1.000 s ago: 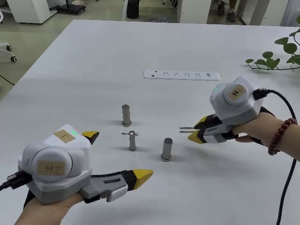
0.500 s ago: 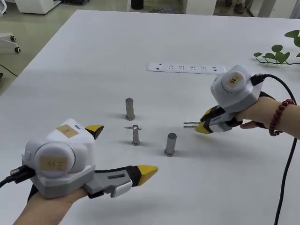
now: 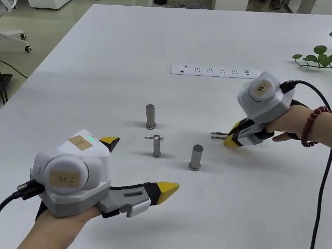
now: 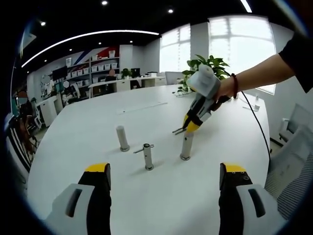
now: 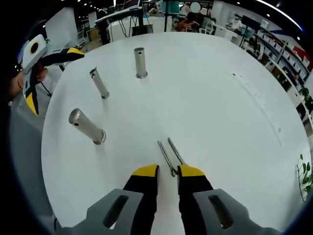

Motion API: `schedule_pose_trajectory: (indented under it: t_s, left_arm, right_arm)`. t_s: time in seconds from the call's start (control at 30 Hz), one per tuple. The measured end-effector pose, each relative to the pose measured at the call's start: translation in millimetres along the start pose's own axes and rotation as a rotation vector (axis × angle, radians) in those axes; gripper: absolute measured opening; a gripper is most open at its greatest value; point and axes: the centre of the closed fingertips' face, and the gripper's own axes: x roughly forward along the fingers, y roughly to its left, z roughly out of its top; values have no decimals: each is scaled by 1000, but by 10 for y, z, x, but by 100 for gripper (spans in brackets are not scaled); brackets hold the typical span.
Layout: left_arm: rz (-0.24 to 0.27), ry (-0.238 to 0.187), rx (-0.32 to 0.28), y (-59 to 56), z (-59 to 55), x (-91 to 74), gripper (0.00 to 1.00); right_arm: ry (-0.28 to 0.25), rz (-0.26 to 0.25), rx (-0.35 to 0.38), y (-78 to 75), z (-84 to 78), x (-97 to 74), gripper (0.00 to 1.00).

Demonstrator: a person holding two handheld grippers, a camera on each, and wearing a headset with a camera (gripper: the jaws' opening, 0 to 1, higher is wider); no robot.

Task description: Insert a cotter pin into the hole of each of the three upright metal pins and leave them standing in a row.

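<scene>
My right gripper (image 3: pixel 229 140) (image 5: pixel 168 170) has its yellow-tipped jaws drawn almost together on the looped head of a cotter pin (image 3: pixel 218 136) (image 5: pixel 167 154). The pin's two thin legs stick straight out ahead of the jaws, level above the white counter (image 3: pixel 104 78). In the left gripper view those legs (image 4: pixel 178 130) end close beside the top of the nearest metal pin (image 3: pixel 196 156) (image 4: pixel 186 146) (image 5: pixel 87 126) without touching it. That metal pin stands upright with nothing through its hole. Beyond it stands the middle metal pin (image 3: pixel 156 146) (image 4: pixel 147 156) (image 5: pixel 99 82), which carries a second cotter pin (image 3: pixel 154 138) (image 4: pixel 143 147) crosswise near its top. Past that one the far metal pin (image 3: pixel 150 116) (image 4: pixel 122 138) (image 5: pixel 141 62) stands bare. The three make a slanted row across the counter, each apart from the next. My left gripper (image 3: pixel 139 164) (image 4: pixel 165 169) hangs low on the near side of the row with its jaws spread wide and nothing between them. It points toward the metal pins and is well clear of them. On my right wrist is a bead bracelet (image 3: pixel 309 126), and a black cable (image 3: pixel 321 197) runs back from the right gripper toward me. Farther off on the counter a white power strip (image 3: pixel 215 71) lies flat, and the leaves of a plant (image 3: pixel 316 56) reach in at the far right edge.
</scene>
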Motion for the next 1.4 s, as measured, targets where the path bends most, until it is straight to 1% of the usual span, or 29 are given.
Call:
schedule_pose_trajectory:
  t_s: [0.1, 0.23, 0.27, 0.3, 0.37, 0.5, 0.67, 0.73, 0.77, 0.97, 1.0, 1.07, 1.23, 1.33, 1.37, 1.4]
  left_arm:
    - [-3, 3, -2, -4, -10, 0, 91]
    - [-4, -1, -6, -2, -5, -2, 91]
    - [-6, 0, -8, -3, -9, -3, 90]
    - [-9, 2, -9, -6, -15, -2, 90]
    - [-15, 8, -20, -12, -38, 4, 90]
    - [-19, 10, -25, -19, -48, 11, 90]
    - [-22, 6, -30, -25, -35, 9, 89]
    - [-30, 6, -38, -37, -27, 2, 88]
    - [-33, 3, -41, -40, -21, 0, 88]
    - [-40, 8, -36, -48, -12, -3, 84]
    - [-41, 10, -35, -48, -7, -1, 84]
    - [-47, 10, -36, -59, 3, 4, 83]
    - [-61, 2, -45, -83, 45, 11, 78]
    - [-76, 2, -57, -99, 70, 19, 73]
    - [-77, 2, -56, -98, 79, 23, 72]
    - [-77, -2, -54, -98, 95, 29, 72]
  right_arm:
    - [2, 20, 15, 24, -6, 3, 7]
    - [16, 14, 13, 3, -14, 3, 3]
    - [22, 10, -20, -5, -15, 4, 2]
    - [22, 14, -34, 7, -15, 7, 1]
    - [27, 12, -35, 13, -17, 10, 0]
    - [40, 7, -71, 16, -18, 12, 0]
    - [39, 3, -93, 19, -15, 10, 0]
    - [37, -9, -108, 18, -8, 4, 0]
    - [28, -19, -118, 18, 5, -2, 0]
    - [-15, -34, -124, 47, 69, -63, 0]
    - [-28, -38, -125, 53, 90, -81, 0]
    - [-41, -44, -131, 18, 106, -93, 0]
    - [-73, -53, -151, 94, 164, -192, 0]
    - [-95, -58, -168, 152, 200, -253, 0]
    - [-104, -60, -178, 175, 216, -271, 0]
    - [-124, -58, -204, 210, 250, -294, 0]
